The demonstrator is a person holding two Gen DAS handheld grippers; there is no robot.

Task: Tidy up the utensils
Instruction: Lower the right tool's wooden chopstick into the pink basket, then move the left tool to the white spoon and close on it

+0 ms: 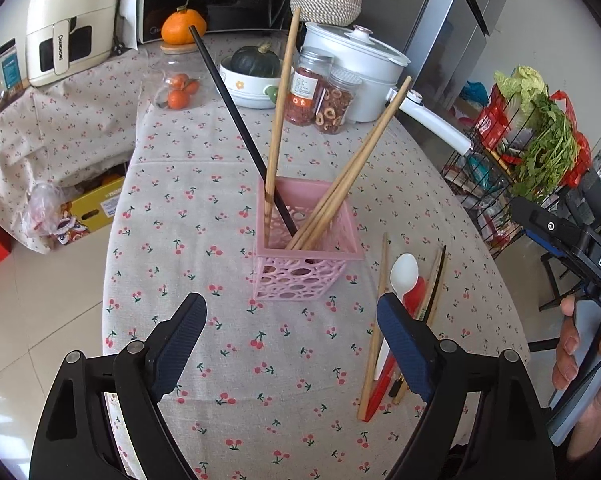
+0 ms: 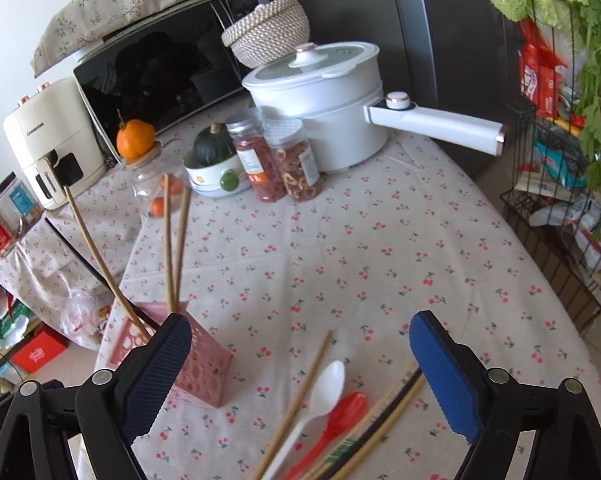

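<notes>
Both the left gripper [image 1: 290, 344] and right gripper [image 2: 300, 368] are held wide open and empty, probably because the pink perforated plastic holder [image 1: 300, 268] near centre already has chopsticks stood in it while the white plastic spoon [image 2: 320, 392], red plastic spoon [image 2: 340, 416] and loose wooden chopsticks [image 2: 296, 400] are left lying just to its right.

Your cloth [image 1: 228, 200] is beige with small red cherries. The basket [image 1: 300, 276] is pink with oval cut-outs, holding tan chopsticks [image 1: 278, 120] and one black stick [image 1: 236, 116]. Beside it you have a white spoon [image 2: 320, 396] and a red spoon [image 2: 340, 416].
</notes>
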